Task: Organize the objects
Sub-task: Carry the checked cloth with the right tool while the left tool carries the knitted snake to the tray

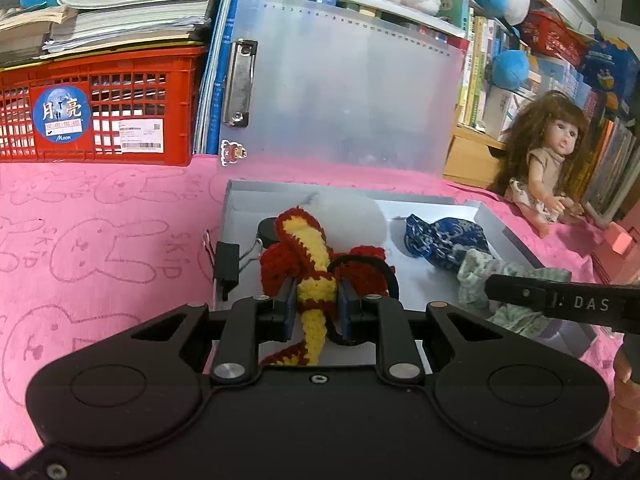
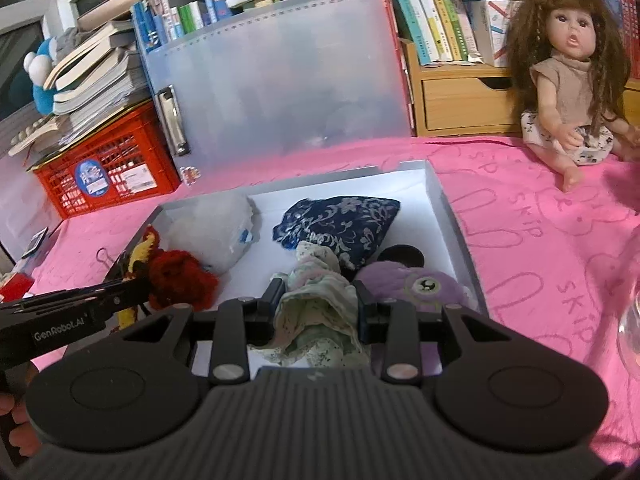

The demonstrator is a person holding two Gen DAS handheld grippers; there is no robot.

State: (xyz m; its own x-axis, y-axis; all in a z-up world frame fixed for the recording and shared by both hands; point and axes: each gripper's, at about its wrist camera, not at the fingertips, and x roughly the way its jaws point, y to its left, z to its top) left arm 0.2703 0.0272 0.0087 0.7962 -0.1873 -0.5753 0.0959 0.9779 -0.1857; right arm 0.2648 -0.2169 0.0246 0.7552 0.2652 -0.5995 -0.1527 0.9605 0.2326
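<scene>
Where lettering shows, the red crate (image 1: 100, 108) ahead-left of the left gripper (image 1: 317, 300) carries a "Moon" sticker, and the pink cloth (image 2: 540, 240) reads "SKIP". That gripper is clamped on a red-and-yellow crochet toy (image 1: 310, 256) over the white tray (image 2: 452, 216). Beside it, the right gripper (image 2: 318, 304) pinches a pale floral cloth (image 2: 320, 296) above the same tray.

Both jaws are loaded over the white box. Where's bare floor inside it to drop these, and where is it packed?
White box: bare floor at the far right corner, between the blue floral pouch and the walls. Small strip between white pouch and blue one. Near side is crowded: purple plush, red-yellow crochet, green floral cloth.
</scene>
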